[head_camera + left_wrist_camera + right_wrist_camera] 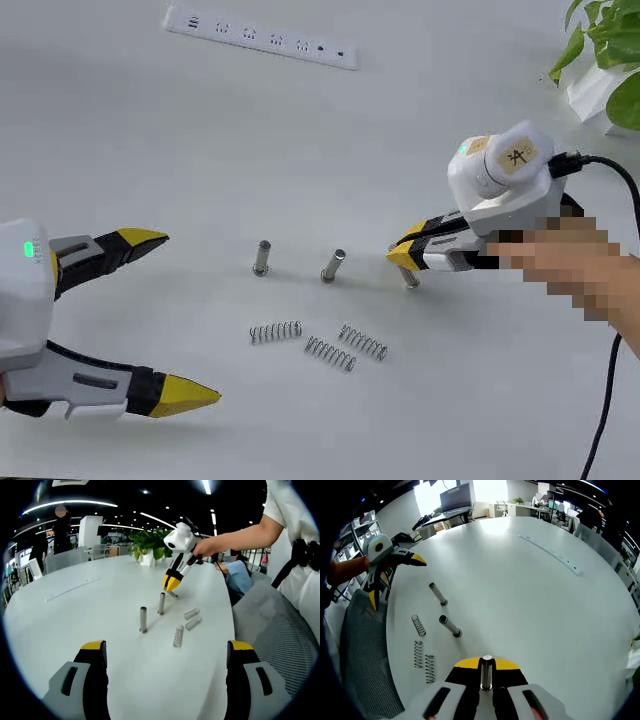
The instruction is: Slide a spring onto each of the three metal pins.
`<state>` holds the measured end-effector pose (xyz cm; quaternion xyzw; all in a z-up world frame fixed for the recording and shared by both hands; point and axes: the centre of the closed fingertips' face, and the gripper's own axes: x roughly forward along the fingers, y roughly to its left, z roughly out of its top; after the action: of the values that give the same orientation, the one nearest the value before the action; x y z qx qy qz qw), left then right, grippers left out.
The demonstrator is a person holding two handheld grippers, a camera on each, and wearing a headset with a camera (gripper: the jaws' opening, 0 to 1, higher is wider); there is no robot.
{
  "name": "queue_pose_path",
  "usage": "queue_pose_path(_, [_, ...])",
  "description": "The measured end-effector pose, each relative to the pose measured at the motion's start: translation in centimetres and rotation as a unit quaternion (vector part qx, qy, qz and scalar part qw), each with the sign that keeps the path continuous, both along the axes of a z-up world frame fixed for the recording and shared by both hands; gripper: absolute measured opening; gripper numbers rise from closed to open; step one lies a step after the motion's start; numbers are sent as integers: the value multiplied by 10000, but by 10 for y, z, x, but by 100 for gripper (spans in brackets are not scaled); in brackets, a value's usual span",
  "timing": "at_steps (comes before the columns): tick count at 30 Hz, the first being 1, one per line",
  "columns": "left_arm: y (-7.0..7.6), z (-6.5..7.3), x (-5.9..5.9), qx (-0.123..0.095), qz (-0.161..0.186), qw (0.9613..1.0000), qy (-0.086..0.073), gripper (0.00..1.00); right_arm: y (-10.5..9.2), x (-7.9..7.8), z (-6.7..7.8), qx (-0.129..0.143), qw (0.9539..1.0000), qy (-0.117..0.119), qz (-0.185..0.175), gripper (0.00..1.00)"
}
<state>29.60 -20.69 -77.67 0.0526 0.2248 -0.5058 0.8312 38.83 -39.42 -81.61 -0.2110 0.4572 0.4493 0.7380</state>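
Left gripper (190,318), jaws wide apart, empty; right gripper (398,256) clamped on one metal pin (486,672); springs (275,331) lie loose.

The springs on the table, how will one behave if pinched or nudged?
The springs are thin open wire coils, so one will probably squash or bend under a firm pinch. Lying on their sides on the smooth white table, they may well roll when nudged. They look light, so a jaw could flick one away.

Bare table (150,150) lies open around two pins (262,257).
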Motion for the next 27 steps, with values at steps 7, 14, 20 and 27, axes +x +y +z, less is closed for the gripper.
queue_pose_path(7, [0, 1, 0, 10, -19, 10000, 4, 99, -4, -4, 5, 78, 9999, -68, -80, 4])
queue_pose_path(14, [-3, 1, -1, 6, -42, 10000, 17, 99, -4, -10, 9, 167, 9997, -116, -155, 4])
queue_pose_path(20, [-3, 1, -2, 5, -48, 10000, 21, 99, -5, -13, 13, 230, 9993, -185, -223, 4])
queue_pose_path(27, [-2, 1, -2, 11, -46, 10000, 21, 99, -3, -19, 18, 368, 9984, -265, -337, 4])
